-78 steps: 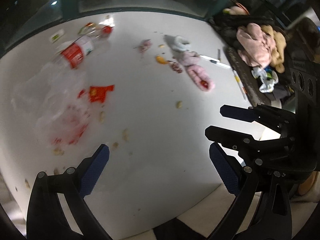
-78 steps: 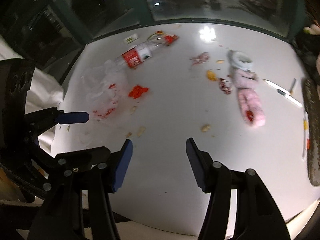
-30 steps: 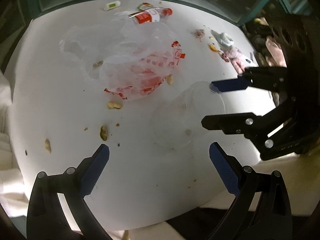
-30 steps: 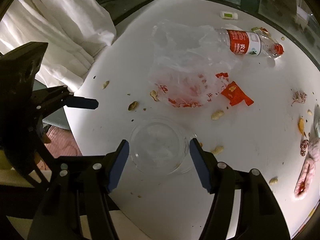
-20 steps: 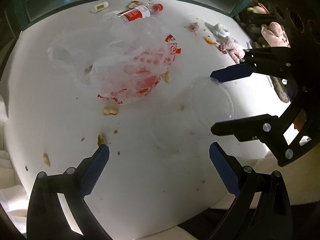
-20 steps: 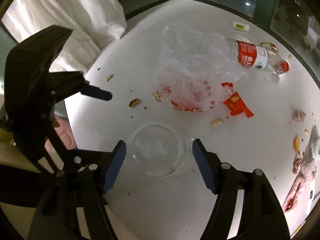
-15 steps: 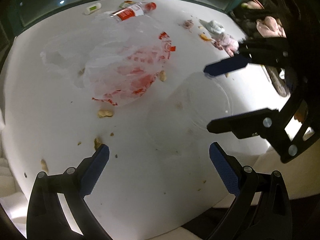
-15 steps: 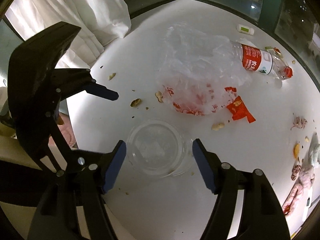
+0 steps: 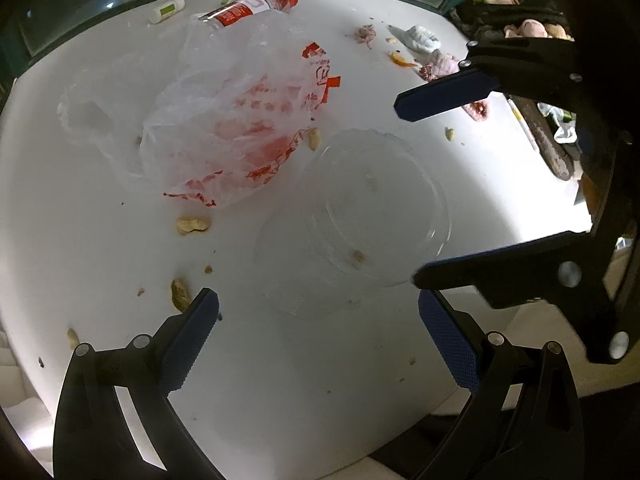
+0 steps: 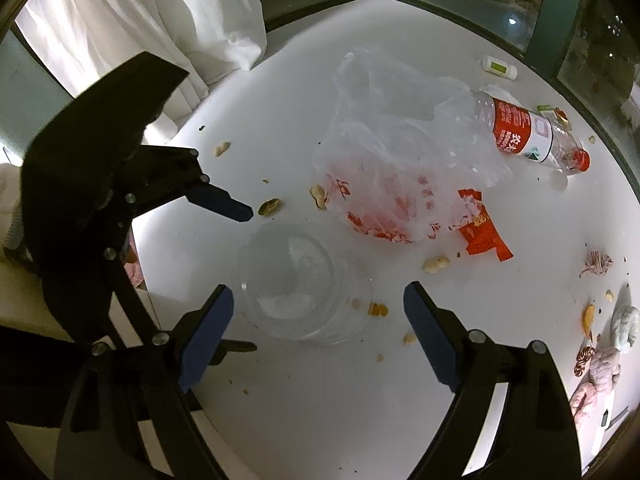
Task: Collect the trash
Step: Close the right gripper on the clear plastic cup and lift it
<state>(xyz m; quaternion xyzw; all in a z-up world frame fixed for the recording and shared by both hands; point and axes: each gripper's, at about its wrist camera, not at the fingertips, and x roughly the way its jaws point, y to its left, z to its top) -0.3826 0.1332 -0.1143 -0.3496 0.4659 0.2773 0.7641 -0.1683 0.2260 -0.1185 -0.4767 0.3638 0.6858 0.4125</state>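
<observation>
our right gripper (image 10: 316, 320) has just been opening, its fingers clear of the clear plastic cup (image 10: 300, 284) between them; our left gripper (image 9: 320, 336) gapes empty.

In my right view, the table (image 10: 320, 408) lies bare along the bottom, open for my right tool (image 10: 318, 328). Ahead, the clear cup (image 10: 304, 280) sits between its spread jaws; the plastic bag (image 10: 400, 160) blocks the centre, and my left tool (image 10: 244, 276) crowds the left.
</observation>
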